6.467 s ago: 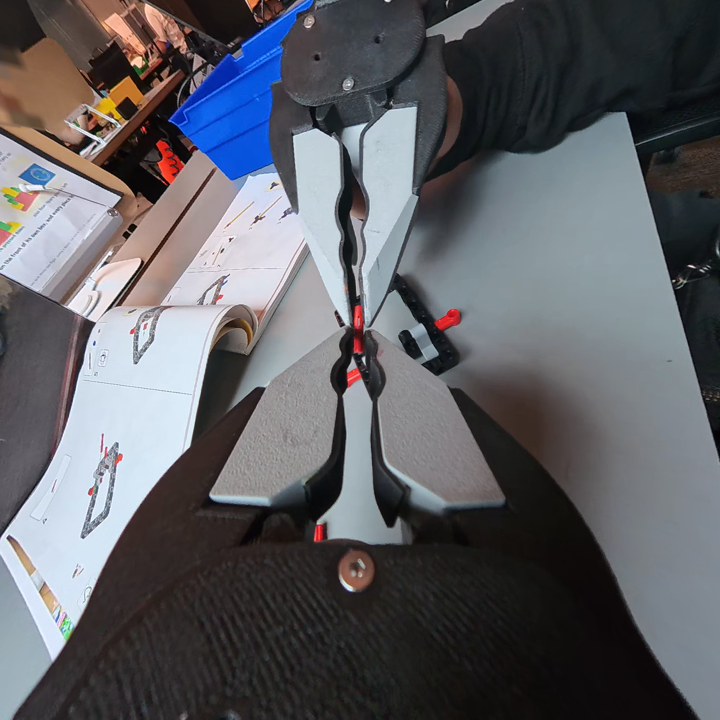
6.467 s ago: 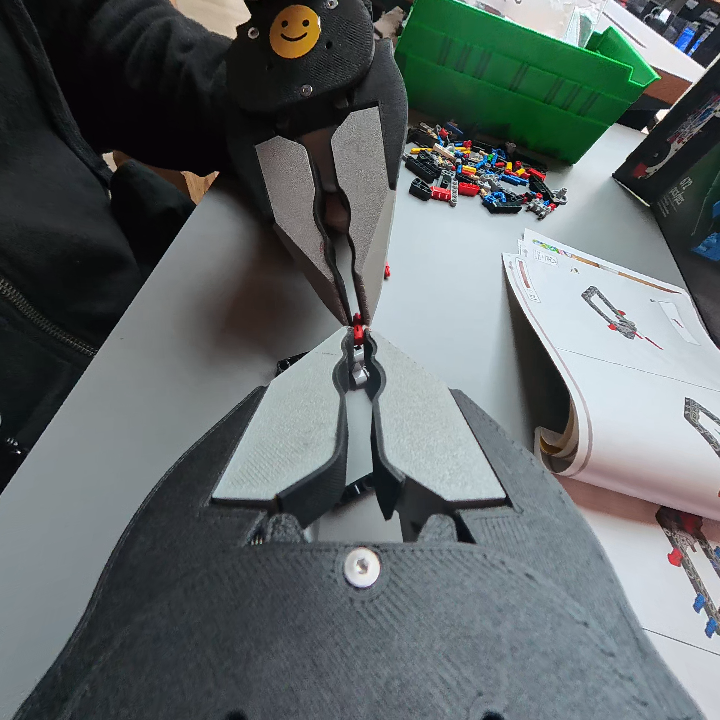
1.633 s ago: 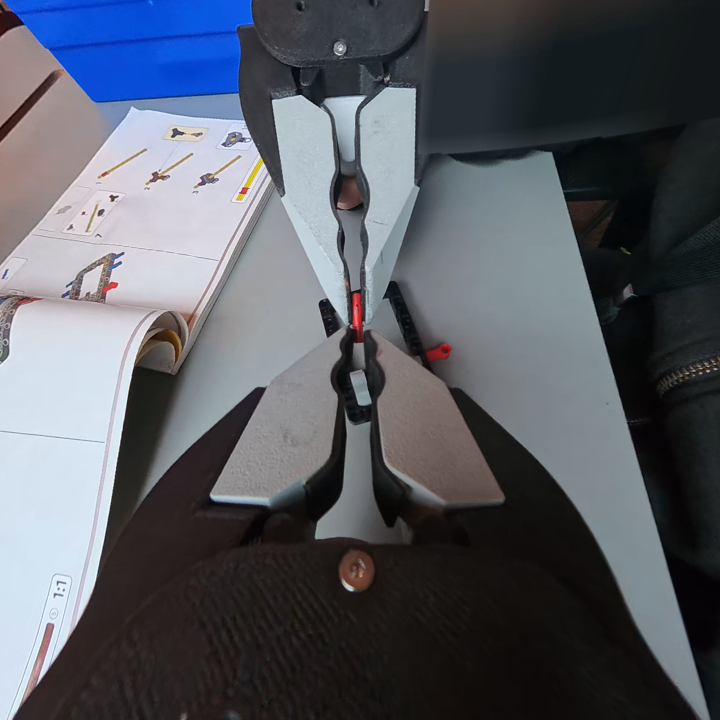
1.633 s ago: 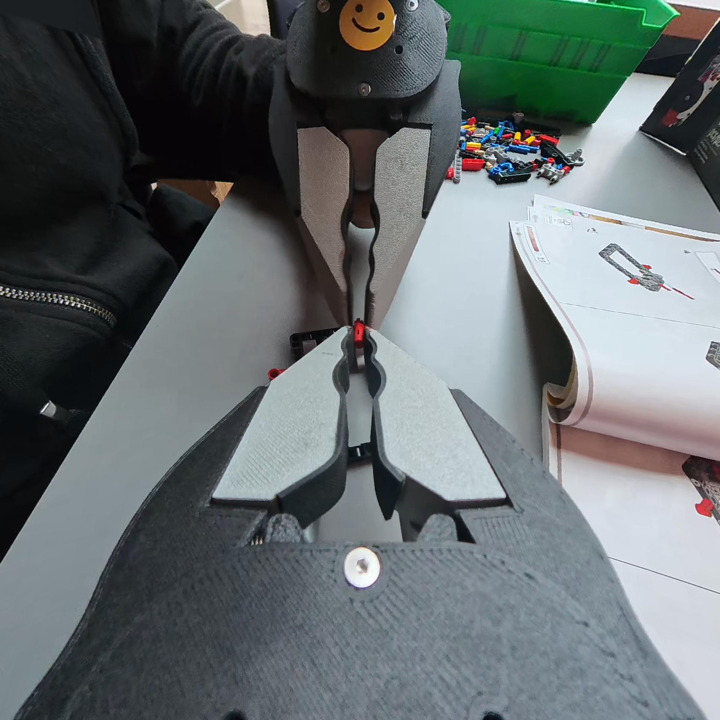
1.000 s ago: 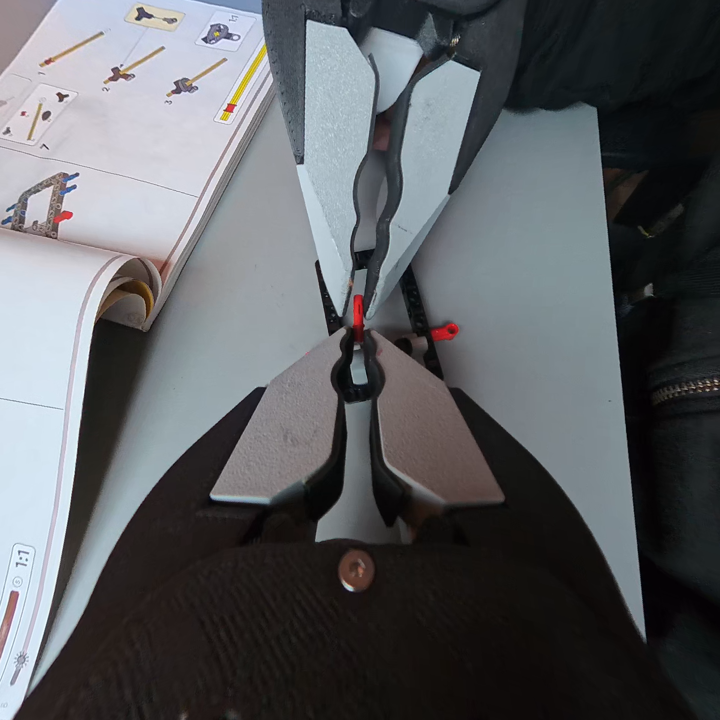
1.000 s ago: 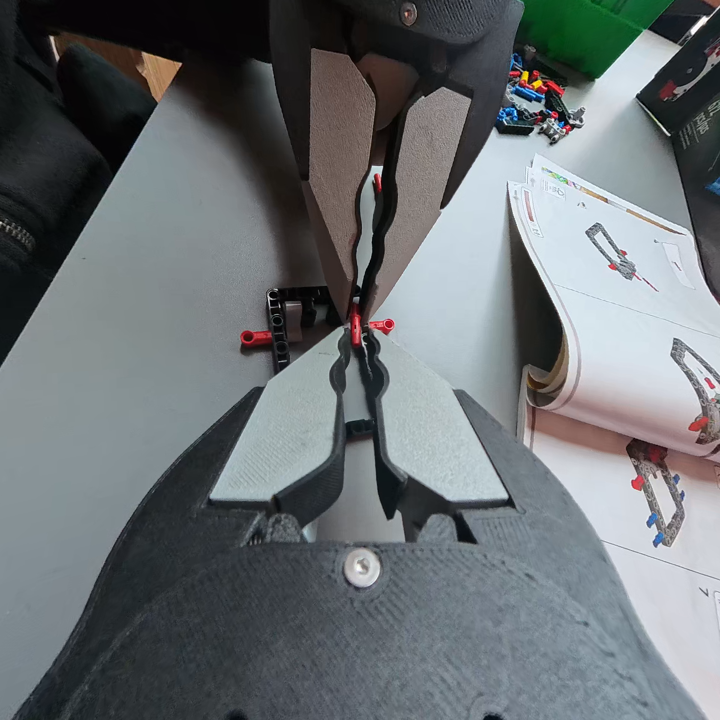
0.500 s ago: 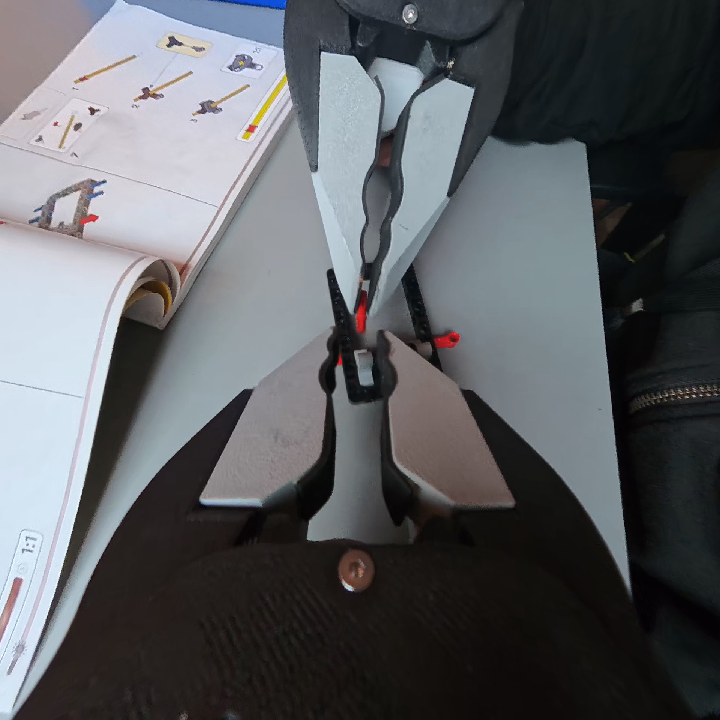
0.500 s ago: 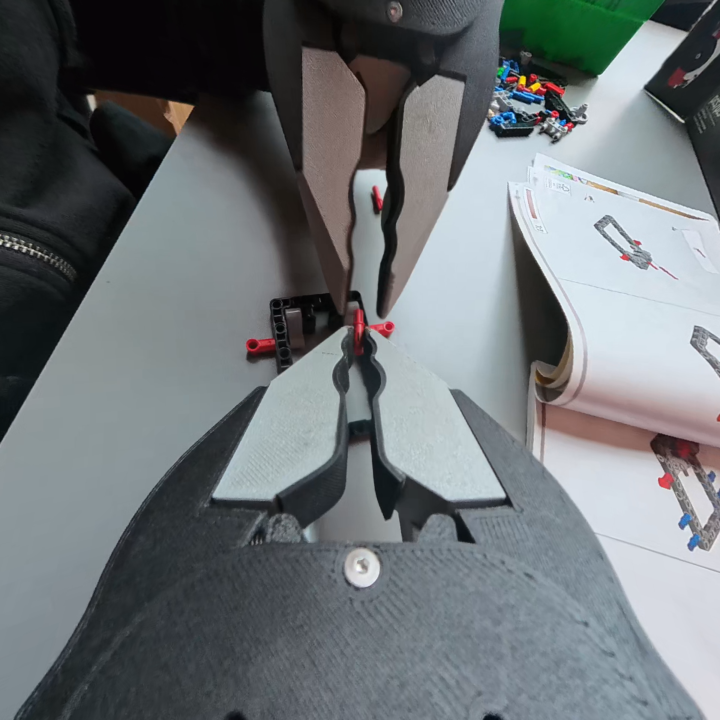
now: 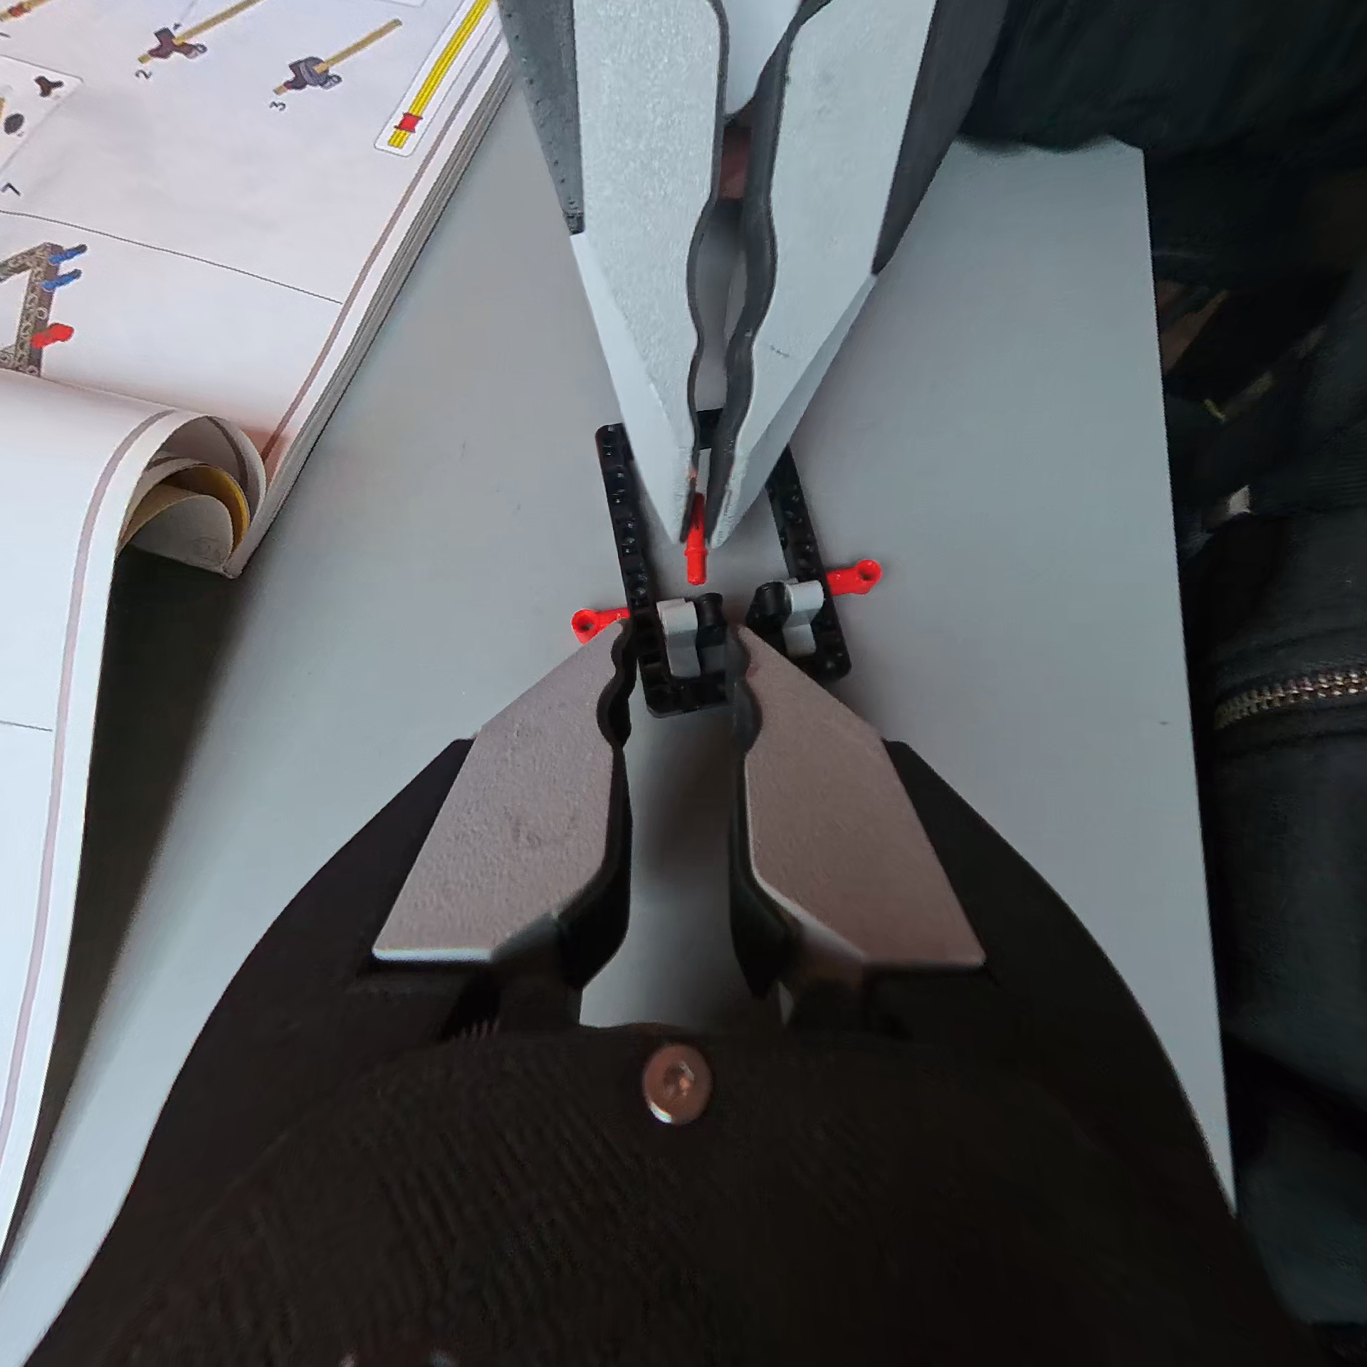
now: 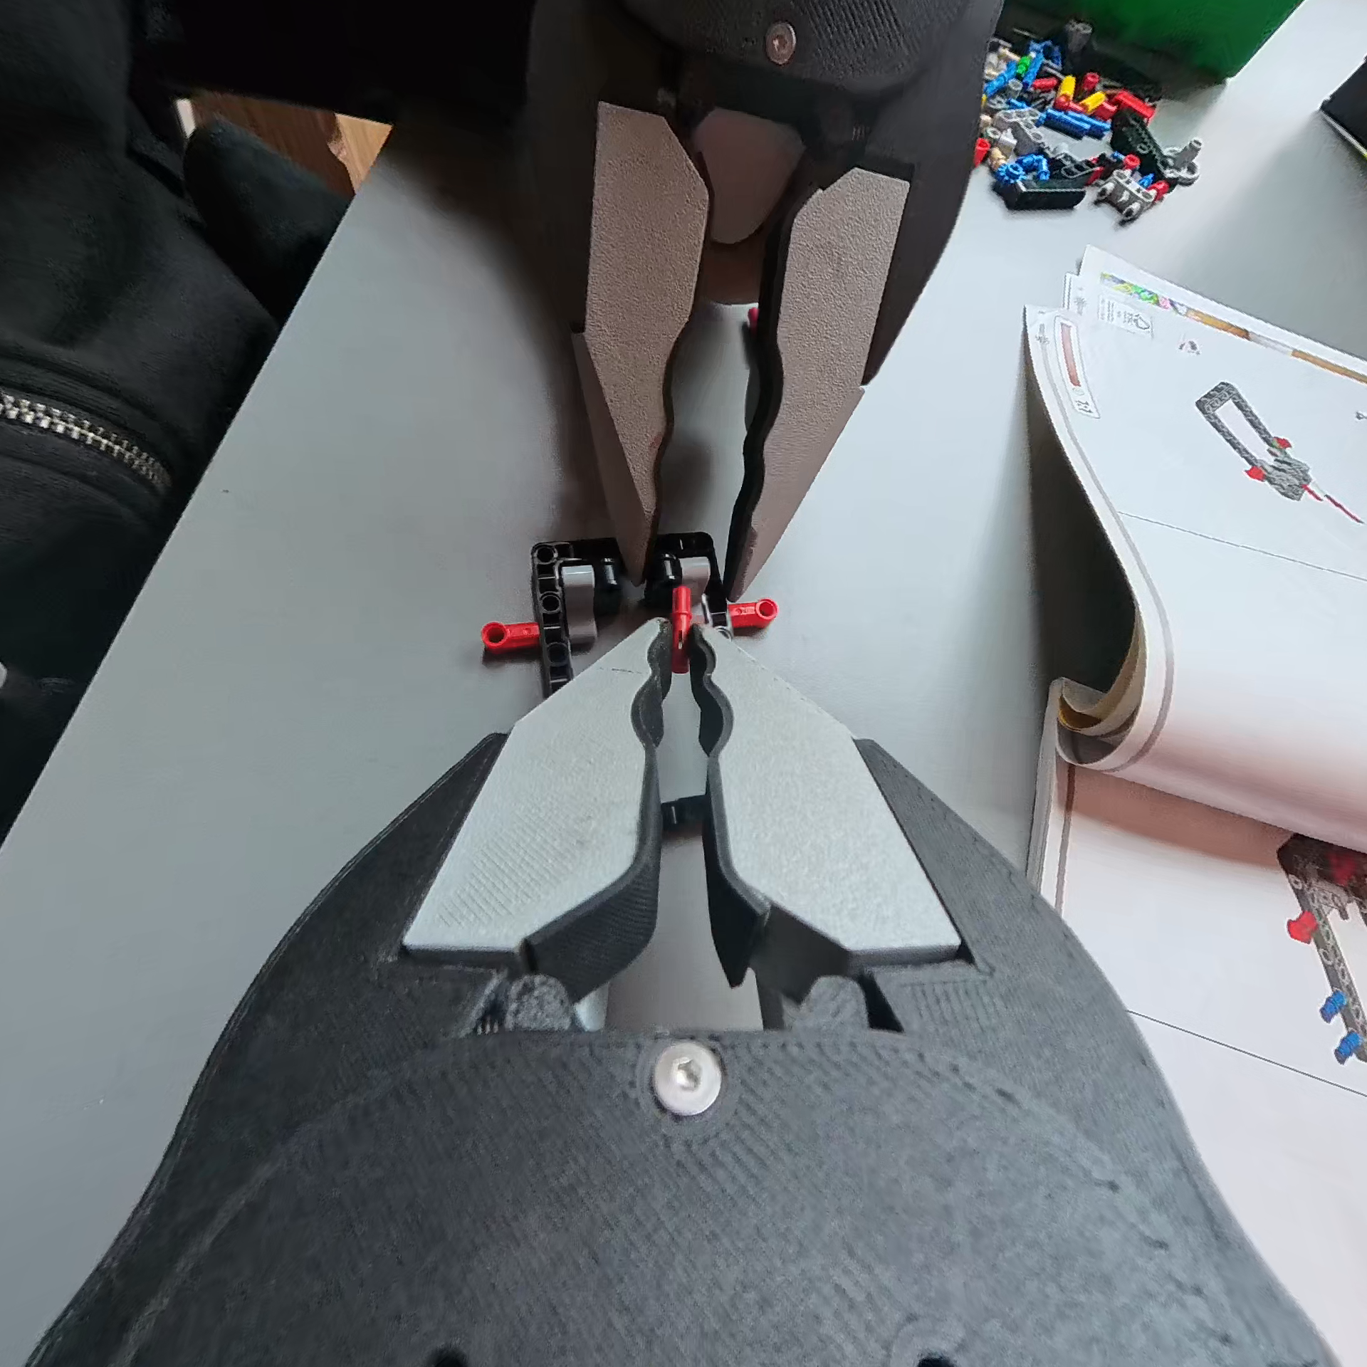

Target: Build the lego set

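An open instruction booklet (image 9: 185,244) lies on the grey table (image 9: 984,444).

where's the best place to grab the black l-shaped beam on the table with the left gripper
Probably its short end leg, from the near end, where the left gripper already is. The black L-shaped beam lies flat, and that end sits between the open fingers. A grey connector and red pin crowd the corner, and the right gripper covers the far end.

Your right gripper (image 10: 679,642) clamps red pin (image 10: 680,620). Left gripper (image 10: 688,584), jaws parted, straddles black frame (image 10: 692,566). Second frame (image 10: 566,599) just beside. Manual (image 10: 1213,562) on table (image 10: 296,666) at right.
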A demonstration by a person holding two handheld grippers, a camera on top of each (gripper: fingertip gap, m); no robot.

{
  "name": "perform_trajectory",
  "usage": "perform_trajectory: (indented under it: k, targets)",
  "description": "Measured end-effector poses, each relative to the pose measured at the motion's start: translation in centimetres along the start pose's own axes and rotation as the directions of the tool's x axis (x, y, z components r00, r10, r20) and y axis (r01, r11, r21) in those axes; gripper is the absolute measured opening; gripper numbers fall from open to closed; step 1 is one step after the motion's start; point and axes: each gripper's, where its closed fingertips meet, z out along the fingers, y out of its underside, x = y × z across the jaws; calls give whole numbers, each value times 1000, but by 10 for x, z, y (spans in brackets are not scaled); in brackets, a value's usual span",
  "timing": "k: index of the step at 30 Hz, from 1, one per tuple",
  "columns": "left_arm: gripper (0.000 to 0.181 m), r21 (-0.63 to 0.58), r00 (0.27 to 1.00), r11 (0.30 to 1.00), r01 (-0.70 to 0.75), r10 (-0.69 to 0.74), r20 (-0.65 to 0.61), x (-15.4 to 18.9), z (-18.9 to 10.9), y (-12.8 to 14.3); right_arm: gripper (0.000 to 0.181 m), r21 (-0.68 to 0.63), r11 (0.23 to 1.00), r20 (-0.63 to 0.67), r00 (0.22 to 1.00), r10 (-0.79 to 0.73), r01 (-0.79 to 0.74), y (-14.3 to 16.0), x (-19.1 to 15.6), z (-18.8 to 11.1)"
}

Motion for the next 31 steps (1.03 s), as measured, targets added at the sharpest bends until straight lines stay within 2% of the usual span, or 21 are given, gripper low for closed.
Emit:
perform_trajectory:
  k: [8,10,13,19,24,31]
  targets:
    - [21,39,999,999,-1,3,-42,-1,-2,0,1,2,999,5,999,33,-33,5,1,-1]
    - [14,47,998,999,-8,11,-54,1,-2,-1,1,16,999,-2,999,51,-51,6,3,-5]
    - [14,34,998,999,-31,33,-49,3,0,0,1,44,996,-21,996,84,-83,5,8,-13]
    - [15,35,998,999,9,-7,-66,0,0,-1,1,33,993,-25,993,115,-114,13,9,-19]
    - [14,34,999,999,-15,17,-48,0,3,-3,1,60,986,14,988,156,-157,9,6,-17]
    - [14,34,998,999,-19,21,-57,1,3,-3,1,39,990,27,991,132,-133,8,0,-10]
